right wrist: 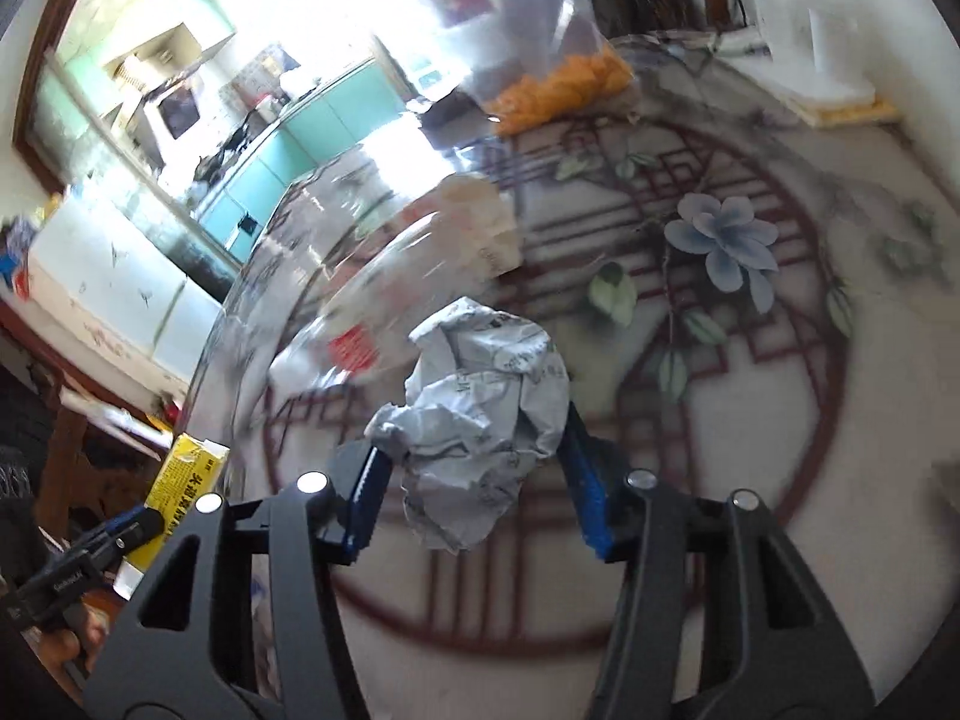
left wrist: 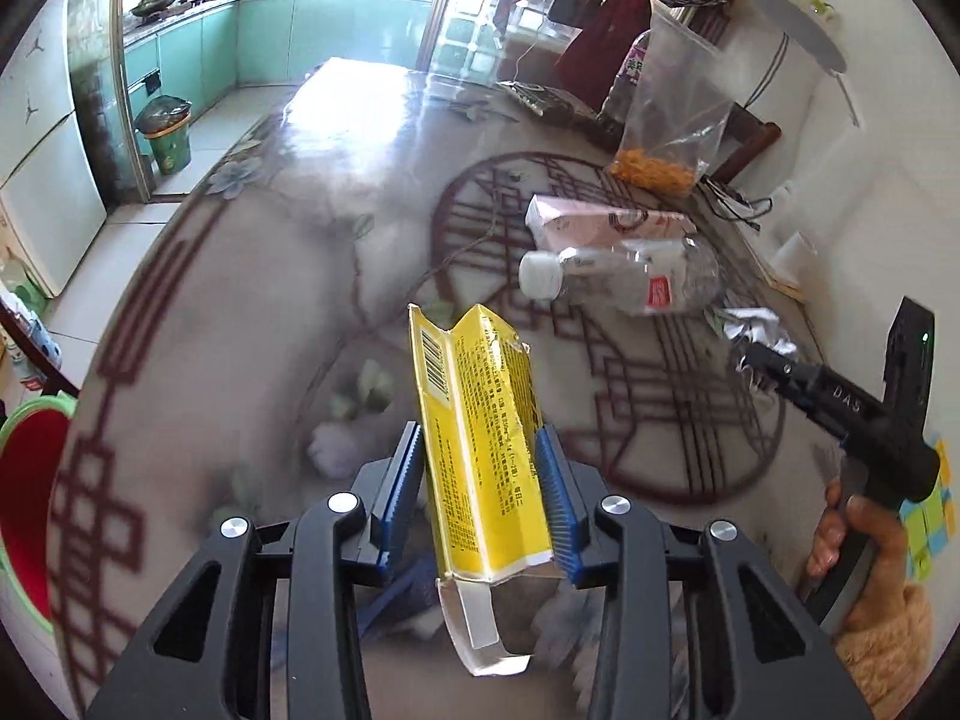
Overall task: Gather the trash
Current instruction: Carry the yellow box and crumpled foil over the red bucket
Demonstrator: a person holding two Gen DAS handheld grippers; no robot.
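My left gripper (left wrist: pixel 480 450) is shut on a flattened yellow carton (left wrist: pixel 480 438), which stands upright between its blue pads, lifted off the patterned table (left wrist: pixel 252 312). The same yellow carton (right wrist: pixel 180 474) shows at the lower left of the right wrist view. My right gripper (right wrist: pixel 474 450) is shut on a crumpled grey paper ball (right wrist: pixel 480 402) held just above the table (right wrist: pixel 780 420). From the left wrist view, the paper ball (left wrist: pixel 756 330) and the right gripper (left wrist: pixel 750 360) appear at the right, a hand (left wrist: pixel 858 540) on the handle. A clear plastic bottle (left wrist: pixel 624 282) and a pink box (left wrist: pixel 606 222) lie further back.
A clear bag of orange snacks (left wrist: pixel 666 120) stands at the back right beside a dark bag (left wrist: pixel 612 42) and a white appliance (left wrist: pixel 792 60). A green bin (left wrist: pixel 165 138) stands on the kitchen floor, and a red-and-green basin (left wrist: pixel 24 498) sits at the left edge.
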